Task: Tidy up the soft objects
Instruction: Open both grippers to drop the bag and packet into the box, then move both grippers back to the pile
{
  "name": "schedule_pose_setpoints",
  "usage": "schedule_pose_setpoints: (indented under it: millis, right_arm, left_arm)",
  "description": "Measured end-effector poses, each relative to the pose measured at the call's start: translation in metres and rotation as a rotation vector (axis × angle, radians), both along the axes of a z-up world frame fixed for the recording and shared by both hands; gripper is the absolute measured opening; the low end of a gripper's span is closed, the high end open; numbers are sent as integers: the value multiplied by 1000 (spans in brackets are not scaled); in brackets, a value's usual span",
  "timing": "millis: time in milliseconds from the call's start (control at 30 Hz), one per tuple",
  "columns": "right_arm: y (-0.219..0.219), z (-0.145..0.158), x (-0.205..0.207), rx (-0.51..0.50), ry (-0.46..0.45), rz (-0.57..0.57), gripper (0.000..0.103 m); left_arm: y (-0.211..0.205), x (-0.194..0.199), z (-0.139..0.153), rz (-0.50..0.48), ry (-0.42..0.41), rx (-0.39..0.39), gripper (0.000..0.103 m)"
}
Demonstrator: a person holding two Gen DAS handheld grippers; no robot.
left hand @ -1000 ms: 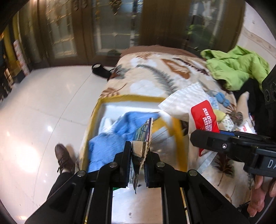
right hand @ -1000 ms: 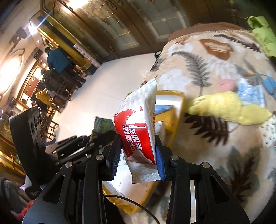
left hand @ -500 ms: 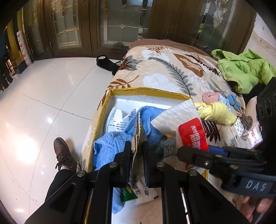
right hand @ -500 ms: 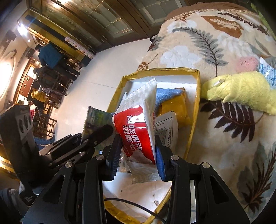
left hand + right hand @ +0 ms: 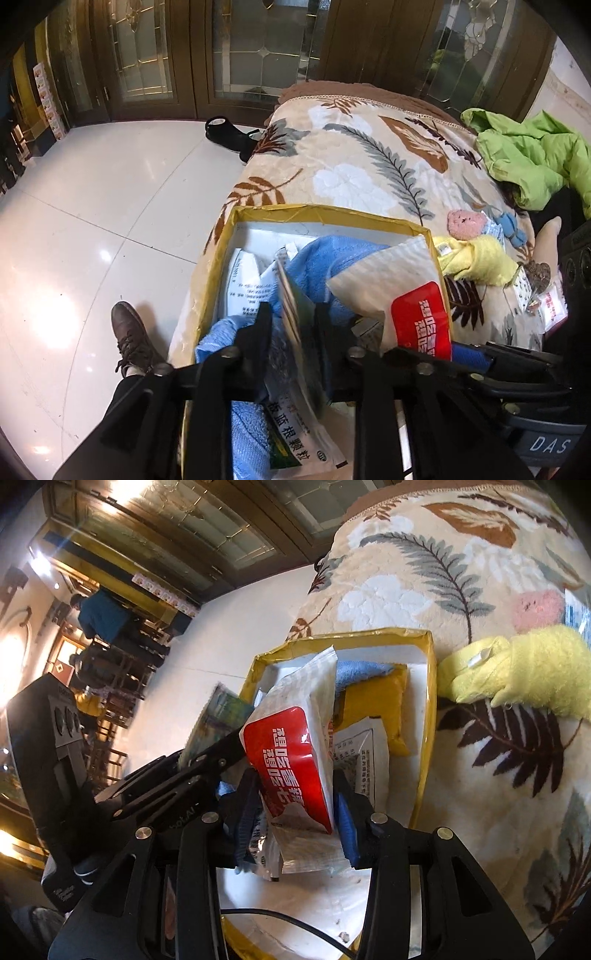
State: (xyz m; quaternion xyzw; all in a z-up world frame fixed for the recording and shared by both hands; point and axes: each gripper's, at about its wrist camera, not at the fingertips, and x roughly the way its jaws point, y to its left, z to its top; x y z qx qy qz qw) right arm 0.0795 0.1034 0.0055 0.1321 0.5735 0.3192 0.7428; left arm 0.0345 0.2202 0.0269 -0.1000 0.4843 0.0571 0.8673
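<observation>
1. Looking down the left wrist view: left tool [image 5: 291,325] hung over the yellow-rimmed box [image 5: 325,216] on the leaf-print blanket [image 5: 354,155]. Its jaws had just been opening, now parted; green sachet [image 5: 295,332] stood loose between them, pads not pressing as far as visible. Blue towel [image 5: 325,258] lay in the box under the sachet, white leaflets [image 5: 245,280] beside it. Red-and-white packet [image 5: 410,295] came in from the right with the other tool's arm. Yellow plush [image 5: 476,258], pink plush [image 5: 465,223] and small blue toy [image 5: 511,225] lay on the blanket just outside the box's right rim; green jacket [image 5: 528,155] farther back. Brown shoe [image 5: 131,332] on the white floor.

2. Looking down the right wrist view: right tool [image 5: 295,812] was clamped on the red-and-white packet [image 5: 291,753], both pads against its sides, jaws just eased a little wider. Packet hung over the box [image 5: 428,716] interior. Yellow pouch [image 5: 376,709], blue towel [image 5: 358,672] and a printed sachet [image 5: 360,753] lay inside. Left tool's arm with the green sachet [image 5: 218,716] sat to the left. Yellow plush [image 5: 524,668] touched the box's outer right wall.
</observation>
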Motion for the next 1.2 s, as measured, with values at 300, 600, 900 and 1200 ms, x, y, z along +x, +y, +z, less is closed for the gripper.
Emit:
schedule_pose_setpoints:
  millis: [300,600,900,1200]
  right_arm:
    - [-3,15,-10,-4,-39,29,45]
    - [4,20,-16,-77,-82,69,46]
    - [-36,35,-25,-22,-88,33,46]
    - [-129,50,-33,-54,-136,-124,46]
  left_arm:
    - [8,-17,24,40,-49,-11,62]
    - [9,-28,39,38,-79,-24,62]
    - [-17,-37,43,-1,-86,-31,62]
    - [-71,-32,45,-113,-77,-78,65]
